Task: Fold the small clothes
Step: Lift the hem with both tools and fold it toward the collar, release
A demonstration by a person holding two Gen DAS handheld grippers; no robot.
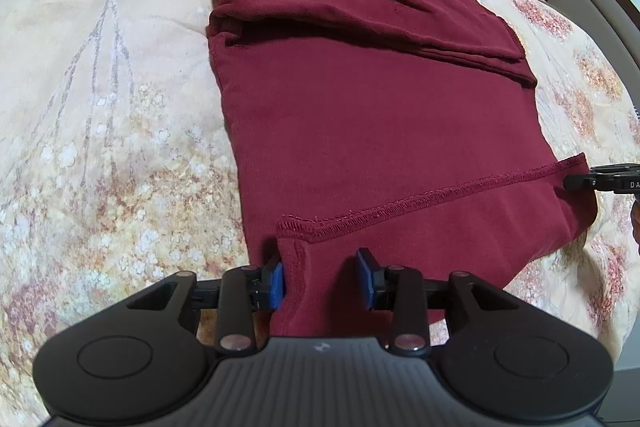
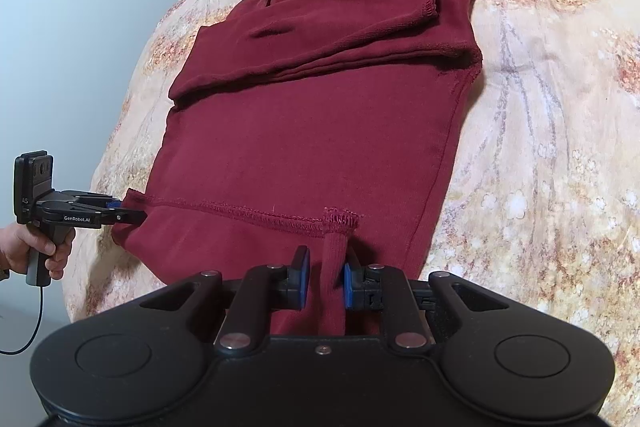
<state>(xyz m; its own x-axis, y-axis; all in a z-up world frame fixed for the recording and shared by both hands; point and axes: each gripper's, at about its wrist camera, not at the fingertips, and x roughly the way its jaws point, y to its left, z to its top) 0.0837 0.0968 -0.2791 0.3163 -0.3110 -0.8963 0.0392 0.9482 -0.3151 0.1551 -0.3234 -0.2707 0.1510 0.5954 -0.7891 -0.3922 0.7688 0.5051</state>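
Nearest the lens, the left gripper (image 1: 323, 279) stood released, its pads apart around the shirt's turned-up hem corner, while the right gripper (image 2: 325, 279) pinched the other corner. The maroon shirt (image 1: 360, 115) lay on the floral bedspread (image 1: 100, 107), sleeves folded in and hem barely turned up; the final folds seemed left, and no container showed

Both wrist cameras are looking steeply down along their fingers, close over the shirt's (image 1: 360, 115) hem; each is catching the same shirt (image 2: 320, 147) on the bedspread (image 1: 100, 147) from opposite corners.
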